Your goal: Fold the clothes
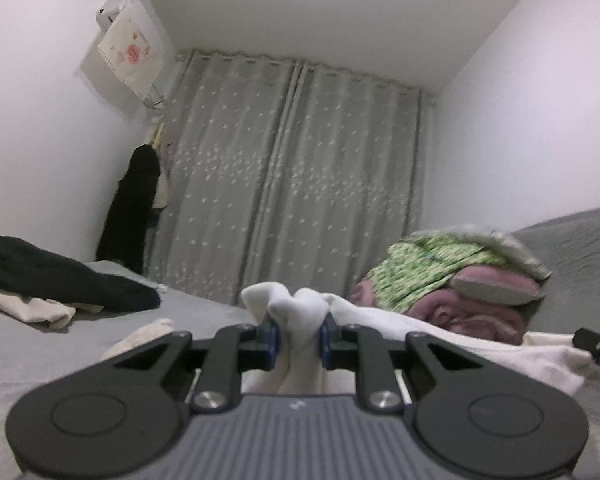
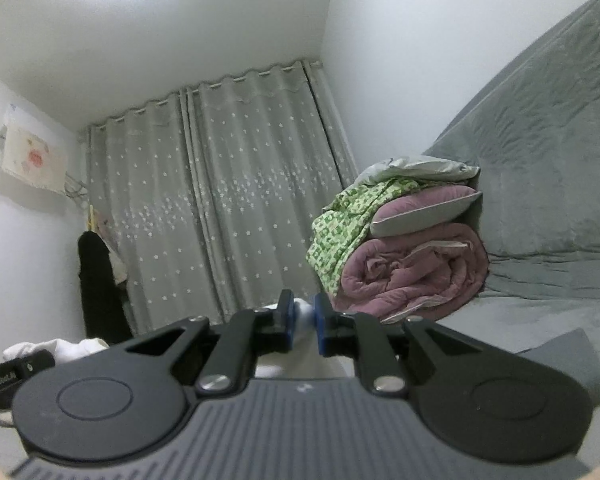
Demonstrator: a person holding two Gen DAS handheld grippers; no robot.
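A small white-walled bedroom, grey star-dotted curtains [image 1: 296,176] drawn across the far end, and a grey-covered bed [image 1: 36,344] under everything I am working on. At the bed's far right corner sits a stack of bedding [image 2: 412,256]: a rolled mauve quilt with a pillow and a green-patterned cloth on top. Toward the bed's far left edge lies a black garment [image 1: 60,276] over a cream one, waiting its turn.

The piece in hand is the white garment [image 1: 400,328]. My left tongs [image 1: 298,338] are nipping a bunched fold of it, the blue pads pressed into the cloth and drawing a little tighter. My right tongs [image 2: 303,326] are clamped on another bit of the same white cloth, only a small tuft showing between the pads. The rest of the garment trails over the bed between the two tongs, and part hangs below my left tongs out of sight.

As I judge it, I am lifting and spreading the garment before the fold. To do that well I should keep both grips firm and pull my hands apart until the edge between them runs straight, without yanking. I should hold both ends level, so the cloth hangs even. The left tongs hold a thick wad, so I should watch for layers slipping loose. I should lay it on the bare middle of the bed, away from the black garment and the bedding.
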